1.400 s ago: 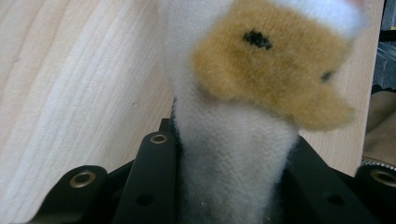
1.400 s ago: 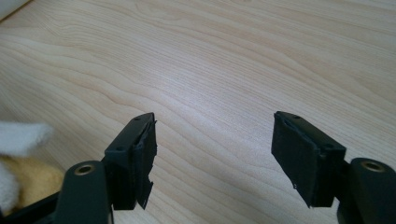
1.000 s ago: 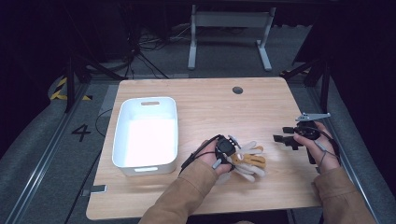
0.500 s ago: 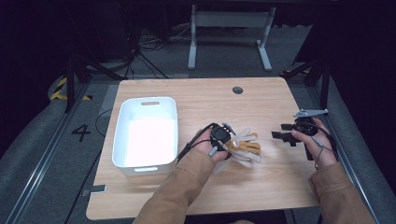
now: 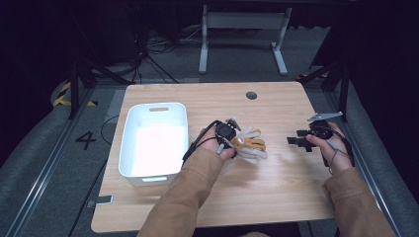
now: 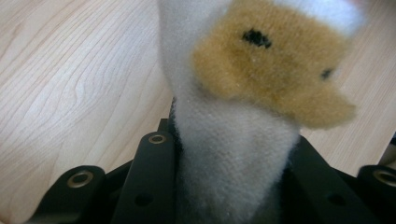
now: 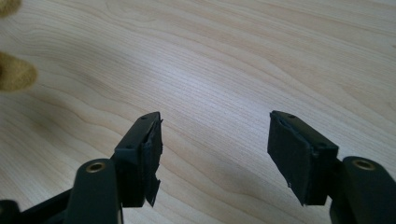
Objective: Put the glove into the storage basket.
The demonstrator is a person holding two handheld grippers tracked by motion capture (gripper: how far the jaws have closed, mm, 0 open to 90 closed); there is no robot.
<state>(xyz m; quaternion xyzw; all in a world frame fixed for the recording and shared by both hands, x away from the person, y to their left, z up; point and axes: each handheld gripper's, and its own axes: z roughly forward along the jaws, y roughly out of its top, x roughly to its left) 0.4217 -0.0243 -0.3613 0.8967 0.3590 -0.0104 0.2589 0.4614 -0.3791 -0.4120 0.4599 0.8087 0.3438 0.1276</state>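
I see the table (image 5: pixel 276 197) spread under both hands, pale wood, with the white bin (image 5: pixel 154 140) standing on its left part, apart from everything else. Just right of the bin, near the middle of the table, sits the plush toy (image 5: pixel 249 145), white with a tan patch. In the left gripper view the toy (image 6: pixel 243 116) rises straight out of my jaws, a white fuzzy limb pinched between them and the tan patch with dark spots above. My left gripper (image 5: pixel 232 140) is clamped tight on that limb, jaws drawn in as far as the soft stuff lets them. My right gripper (image 5: pixel 300 141) hangs over bare wood toward the right edge, well apart from the toy and pointing toward it. Its jaws have just been closing a little, yet the right gripper (image 7: pixel 215 135) stands wide with nothing between the pads, only wood grain below. A tan bit of the toy (image 7: pixel 14 74) peeks in at that view's left edge.
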